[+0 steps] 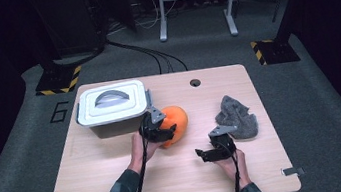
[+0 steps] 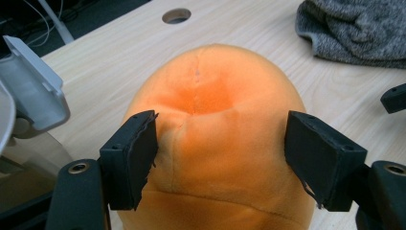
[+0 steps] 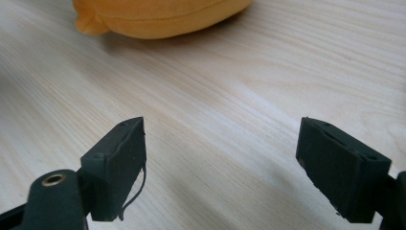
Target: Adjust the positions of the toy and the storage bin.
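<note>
The pale wooden table [image 1: 120, 184] stands on grey carpet in a dark room – cables trail off at 12 o'clock. The left gripper [image 2: 220, 158] clamps the orange plush toy [image 1: 176, 120] near the table's middle, just at 3 o'clock of the lidded grey bin [image 1: 110, 109]. The right gripper [image 3: 220, 167] hangs wide with nothing between its jaws over bare wood – the grey cloth [image 1: 236, 114] lies at its 1 o'clock.
</note>
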A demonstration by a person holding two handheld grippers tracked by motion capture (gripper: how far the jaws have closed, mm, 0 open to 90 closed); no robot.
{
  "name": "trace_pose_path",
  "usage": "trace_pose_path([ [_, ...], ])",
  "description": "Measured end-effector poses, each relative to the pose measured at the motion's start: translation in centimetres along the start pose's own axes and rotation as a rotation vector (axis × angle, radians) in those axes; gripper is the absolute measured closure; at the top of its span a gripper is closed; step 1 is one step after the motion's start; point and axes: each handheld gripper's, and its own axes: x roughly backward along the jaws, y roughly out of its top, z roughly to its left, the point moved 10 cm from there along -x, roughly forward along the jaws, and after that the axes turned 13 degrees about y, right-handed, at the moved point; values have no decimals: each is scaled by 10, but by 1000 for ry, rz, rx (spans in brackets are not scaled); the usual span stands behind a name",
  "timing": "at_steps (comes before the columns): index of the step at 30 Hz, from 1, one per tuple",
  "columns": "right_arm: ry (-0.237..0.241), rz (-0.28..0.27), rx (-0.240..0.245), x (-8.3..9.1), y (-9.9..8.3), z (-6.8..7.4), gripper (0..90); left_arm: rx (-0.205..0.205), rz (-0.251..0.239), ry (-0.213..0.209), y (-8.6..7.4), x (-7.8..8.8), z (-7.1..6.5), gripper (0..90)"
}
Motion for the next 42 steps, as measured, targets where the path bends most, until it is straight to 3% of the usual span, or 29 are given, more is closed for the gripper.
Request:
trace_pose_path([
  [6,-16,14,12,-3,-5,-3,155,1,48,-17,-7,-6,-6,357],
  [12,-32,19,20,-4,-10,-5,154,1,53,-28,-13,-8,-10,502],
  [17,-49,26,34,-6,-11,-7,153,3,52,-34,-15,-8,-11,628],
  [22,-63,26,42,-6,-11,-9,149,21,20,-26,-14,-6,-12,734],
  [34,-84,34,54,-7,-12,-9,144,6,-6,-14,-11,5,-8,791],
  [42,-84,35,57,-7,-12,-9,144,0,-13,-30,-11,16,-6,801],
])
